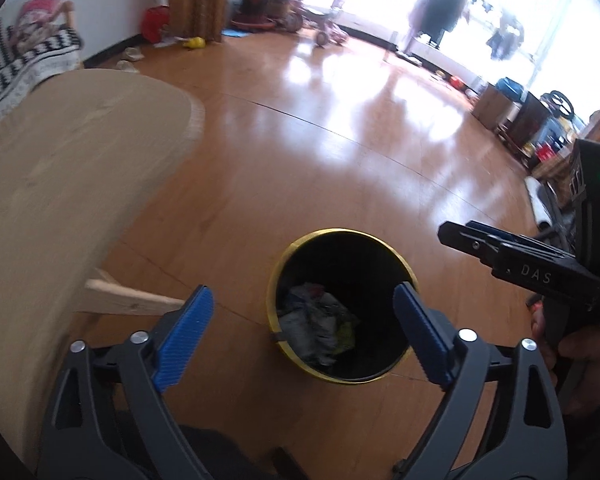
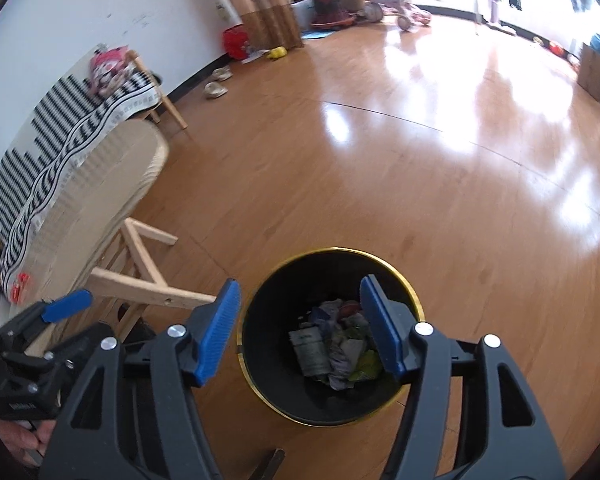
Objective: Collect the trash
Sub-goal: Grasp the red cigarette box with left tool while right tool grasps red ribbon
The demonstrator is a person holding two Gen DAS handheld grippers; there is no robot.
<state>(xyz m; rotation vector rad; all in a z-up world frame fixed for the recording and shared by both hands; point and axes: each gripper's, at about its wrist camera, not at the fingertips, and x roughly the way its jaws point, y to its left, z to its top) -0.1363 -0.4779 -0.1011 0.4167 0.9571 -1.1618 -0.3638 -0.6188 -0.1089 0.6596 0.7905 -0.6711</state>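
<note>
Trash [image 1: 318, 326] sits crumpled at the bottom of the bin [image 1: 284, 256], a black can with a gold rim standing on the wood floor [image 1: 300, 140], near centre in both views. Left to right: round wood table [image 1: 60, 184] at the left with its leg brace showing beneath, bin in the middle, bright windows far right.

Left gripper [image 1: 304, 334] hangs over the bin mouth, jaws spread wide, nothing between the blue pads [image 1: 184, 336]. Right gripper [image 2: 300, 326] also hangs over the bin, jaws apart, nothing pinched; from the left wrist it shows only side-on at the right edge, with a hand [image 1: 580, 360] on its grip.

Step, as I judge it: drop-off done, both claws empty above the bin. Next move likely calls for pulling away and finding another piece of trash, and none is clearly visible on the floor nearby. Small items by the far wall [image 2: 218, 82] look more like slippers than litter.

Hard to tell: what the trash pieces are (paper, wrappers, something green). Table top is mostly cut off at the left edge and blurred. Far room washed out by glare.
</note>
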